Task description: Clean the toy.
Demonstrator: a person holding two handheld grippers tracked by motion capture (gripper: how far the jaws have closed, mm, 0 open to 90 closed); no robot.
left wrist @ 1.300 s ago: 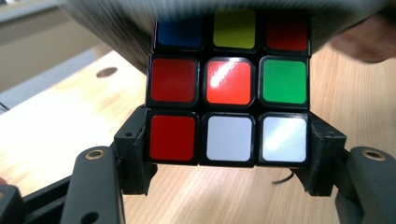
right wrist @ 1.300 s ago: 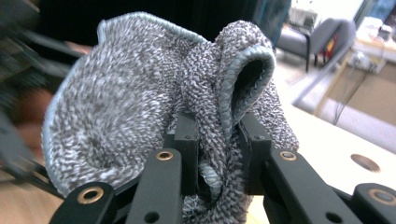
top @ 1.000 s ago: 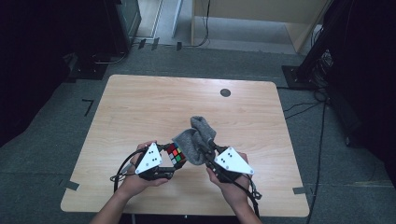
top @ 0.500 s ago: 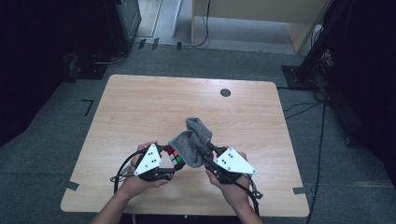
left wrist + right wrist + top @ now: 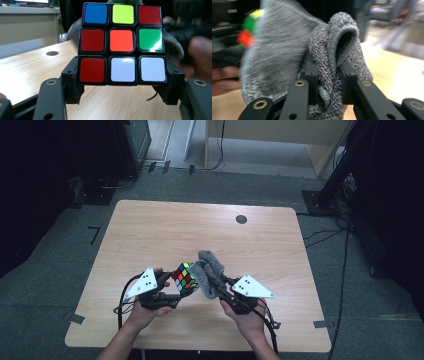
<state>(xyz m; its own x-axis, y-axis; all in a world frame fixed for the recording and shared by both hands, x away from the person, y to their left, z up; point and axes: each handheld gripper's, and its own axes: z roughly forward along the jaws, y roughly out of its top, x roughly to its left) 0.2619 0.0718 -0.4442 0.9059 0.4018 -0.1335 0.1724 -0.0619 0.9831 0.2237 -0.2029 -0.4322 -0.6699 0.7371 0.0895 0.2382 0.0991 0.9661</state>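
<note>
A colour cube [image 5: 184, 277] is held above the wooden table [image 5: 165, 230] near its front edge, and my left gripper [image 5: 175, 285] is shut on it. In the left gripper view the cube [image 5: 122, 42] faces the camera, clamped by its bottom row between the two jaws. My right gripper [image 5: 216, 281] is shut on a grey knitted cloth [image 5: 209, 271], which drapes against the cube's right side. In the right gripper view a bunched fold of the cloth [image 5: 332, 60] sits between the jaws, and the cube [image 5: 249, 30] shows blurred behind it at the left.
A small dark round hole [image 5: 241, 219] sits in the table's far right part. A dark cabinet [image 5: 131, 145] and a wooden shelf unit [image 5: 280, 140] stand on the floor beyond the table. Cables [image 5: 345, 250] run along the floor at the right.
The cloth has shifted left and lower, closer against the cube. Both hands stay near the same place at the front of the table.
</note>
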